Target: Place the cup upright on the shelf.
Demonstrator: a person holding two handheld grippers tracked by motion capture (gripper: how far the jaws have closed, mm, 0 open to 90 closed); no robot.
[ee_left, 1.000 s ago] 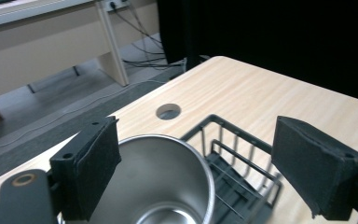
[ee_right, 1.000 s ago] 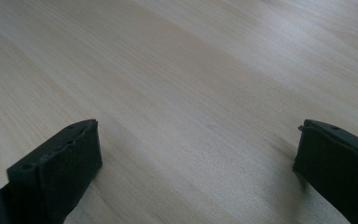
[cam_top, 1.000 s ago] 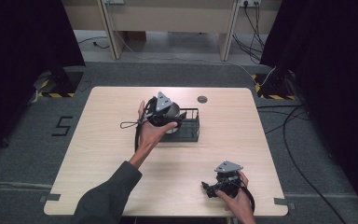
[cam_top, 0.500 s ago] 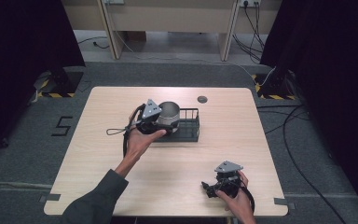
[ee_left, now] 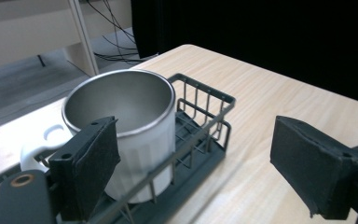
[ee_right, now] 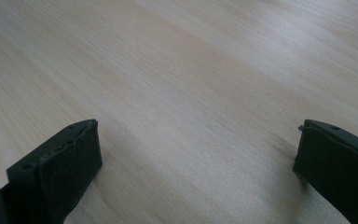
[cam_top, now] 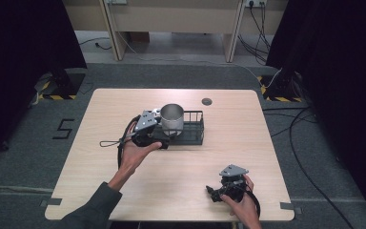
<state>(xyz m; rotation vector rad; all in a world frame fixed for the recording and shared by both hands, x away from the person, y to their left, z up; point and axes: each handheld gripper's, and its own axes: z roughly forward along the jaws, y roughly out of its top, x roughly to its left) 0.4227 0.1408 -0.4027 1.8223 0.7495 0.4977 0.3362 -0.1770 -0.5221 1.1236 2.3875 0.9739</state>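
Steel mug [cam_top: 172,119] sits released in rack [cam_top: 194,135]; left gripper [cam_top: 158,141] has withdrawn.

In the left gripper view, the near jaw hides part of the mug [ee_left: 126,135] and its handle. The wire rack [ee_left: 200,121] runs off the bottom edge. The small dark disc [cam_top: 207,101] on the tabletop [cam_top: 276,143] is too small to identify.

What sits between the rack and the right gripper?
Nothing: in the high view, bare table lies between the rack and the right gripper.
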